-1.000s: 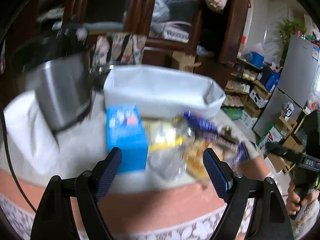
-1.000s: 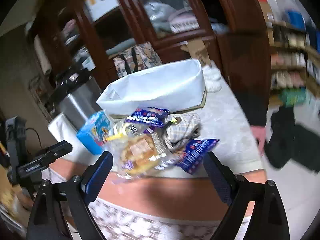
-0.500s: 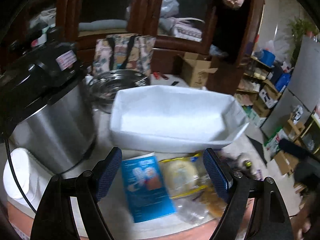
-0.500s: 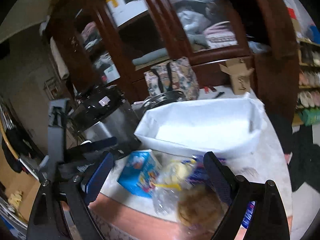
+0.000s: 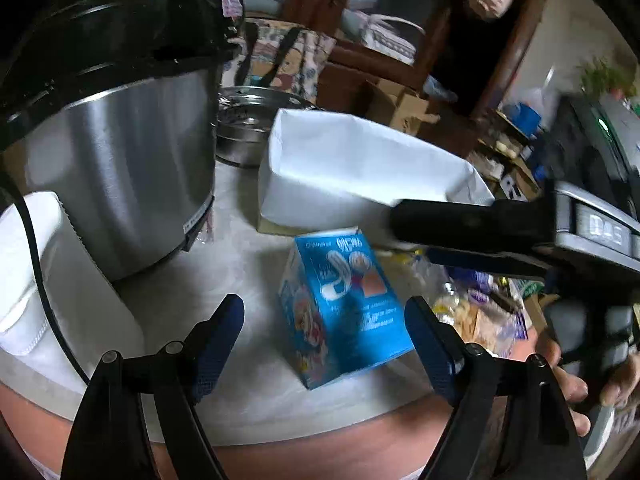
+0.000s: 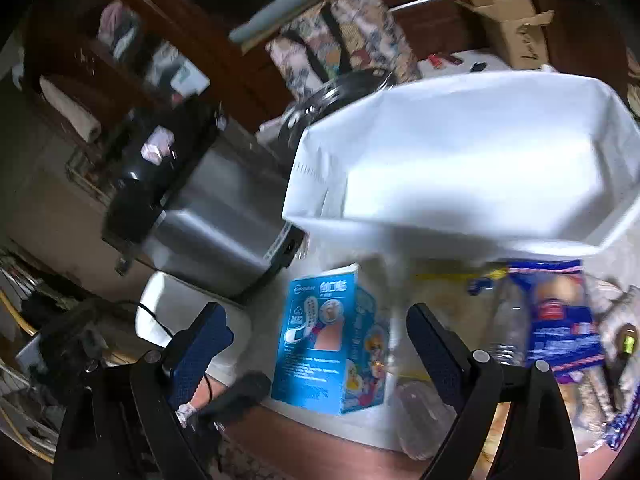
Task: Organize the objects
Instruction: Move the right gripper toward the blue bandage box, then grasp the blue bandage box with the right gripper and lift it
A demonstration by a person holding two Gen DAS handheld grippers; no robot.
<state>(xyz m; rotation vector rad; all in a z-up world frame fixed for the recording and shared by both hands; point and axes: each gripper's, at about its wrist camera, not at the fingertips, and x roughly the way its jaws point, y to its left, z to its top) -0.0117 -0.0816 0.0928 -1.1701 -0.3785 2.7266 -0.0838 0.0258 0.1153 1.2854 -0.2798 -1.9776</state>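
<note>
Approach step, I judge: blue carton [image 5: 344,312] stands on the worktop [image 5: 248,280] before the empty white bin [image 5: 360,168]; left claw [image 5: 324,344] and right claw [image 6: 316,352] both gape wide, holding nothing; next, close on the carton; steel cooker [image 5: 120,160] and snack packets [image 6: 560,320] crowd either side.

Looks like someone's lived-in home, dining or storage corner. Dark wooden glass-front cabinet [image 5: 400,20] stuffed with bedding, a steel rice cooker [image 5: 116,120] on the desk [image 5: 240,240], a floral tote bag [image 6: 344,36], cardboard boxes [image 6: 512,24], and a fridge [image 5: 624,128] by some cluttered shelves [image 5: 508,140].
</note>
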